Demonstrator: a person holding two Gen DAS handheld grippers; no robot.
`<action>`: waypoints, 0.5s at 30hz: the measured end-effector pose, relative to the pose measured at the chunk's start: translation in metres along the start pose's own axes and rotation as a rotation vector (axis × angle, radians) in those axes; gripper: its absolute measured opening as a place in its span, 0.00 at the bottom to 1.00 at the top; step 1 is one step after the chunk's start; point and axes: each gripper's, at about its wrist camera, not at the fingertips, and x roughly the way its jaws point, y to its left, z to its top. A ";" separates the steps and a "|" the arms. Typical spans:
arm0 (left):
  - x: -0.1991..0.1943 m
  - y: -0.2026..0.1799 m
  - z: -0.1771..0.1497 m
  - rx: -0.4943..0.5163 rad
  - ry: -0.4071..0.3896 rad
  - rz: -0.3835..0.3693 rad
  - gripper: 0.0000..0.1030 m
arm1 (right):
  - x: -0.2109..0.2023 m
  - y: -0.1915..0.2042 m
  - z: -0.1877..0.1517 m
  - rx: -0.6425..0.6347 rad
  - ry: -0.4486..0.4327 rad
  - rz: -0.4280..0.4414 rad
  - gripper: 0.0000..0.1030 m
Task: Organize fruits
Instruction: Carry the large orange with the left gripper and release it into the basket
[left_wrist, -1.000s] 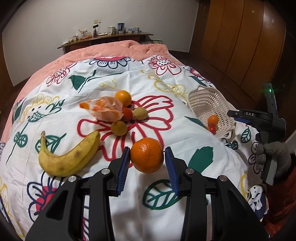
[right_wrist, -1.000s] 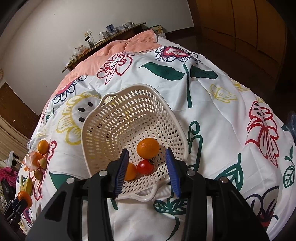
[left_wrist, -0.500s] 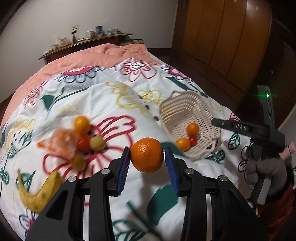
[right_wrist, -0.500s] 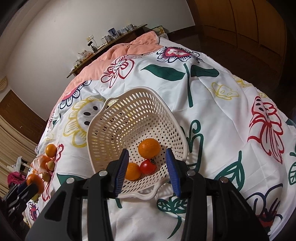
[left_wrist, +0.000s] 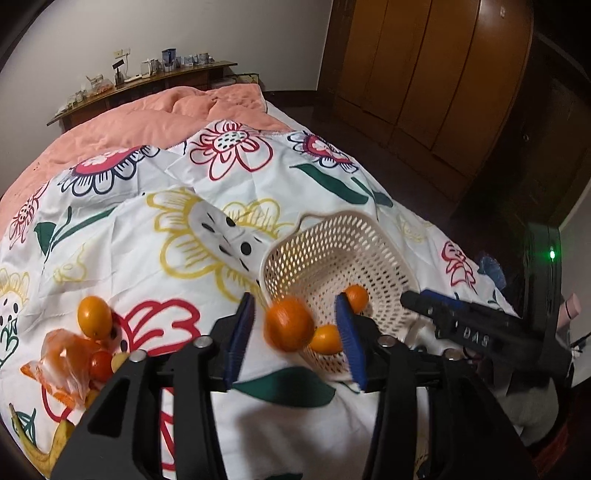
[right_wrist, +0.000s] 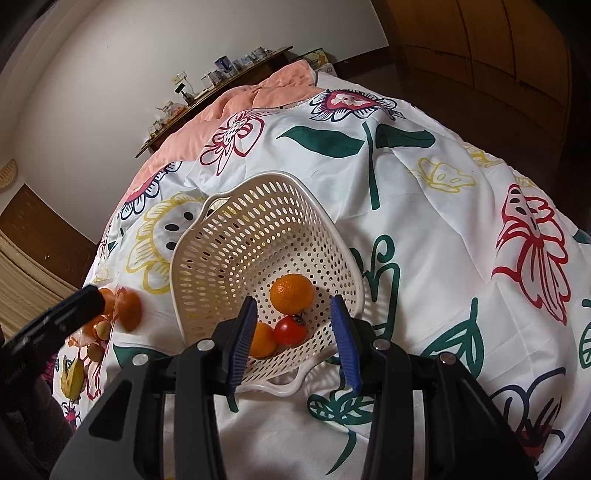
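Flowered bedding (left_wrist: 155, 229) covers a bed, with a peach quilt (left_wrist: 155, 122) and a cluttered wooden shelf (left_wrist: 147, 79) at the far end and brown wardrobe doors (left_wrist: 424, 74) to the right; at the far left of the left wrist view lies a banana (left_wrist: 40, 456), partly cut off by the edge; just above it sits a crinkled plastic bag (left_wrist: 61, 363) with a tomato (left_wrist: 100, 365) against it and a small orange (left_wrist: 94, 316) beside it; next comes the left claw (left_wrist: 295, 338), its jaws opening, blue pads clear of the blurred orange (left_wrist: 290, 325) that hangs between them at the near rim of the basket; the white perforated basket (left_wrist: 332, 251) lies tipped on the bedding; in the right wrist view it holds a large orange (right_wrist: 291, 293), a smaller orange (right_wrist: 263, 340) and a red tomato (right_wrist: 291, 329); the right claw (right_wrist: 293, 343) hovers at the basket's near rim, partly open with nothing gripped; a gloved hand (left_wrist: 532, 410) holds it at the far right.
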 end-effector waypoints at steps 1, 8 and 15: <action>-0.001 0.001 0.001 -0.002 -0.008 0.003 0.54 | 0.001 0.000 0.000 0.000 0.002 0.002 0.41; -0.001 0.014 -0.001 -0.038 -0.003 0.027 0.57 | 0.001 0.003 -0.001 -0.002 0.001 0.004 0.41; -0.007 0.019 -0.004 -0.057 -0.008 0.036 0.75 | 0.000 0.010 -0.002 -0.014 0.002 0.009 0.41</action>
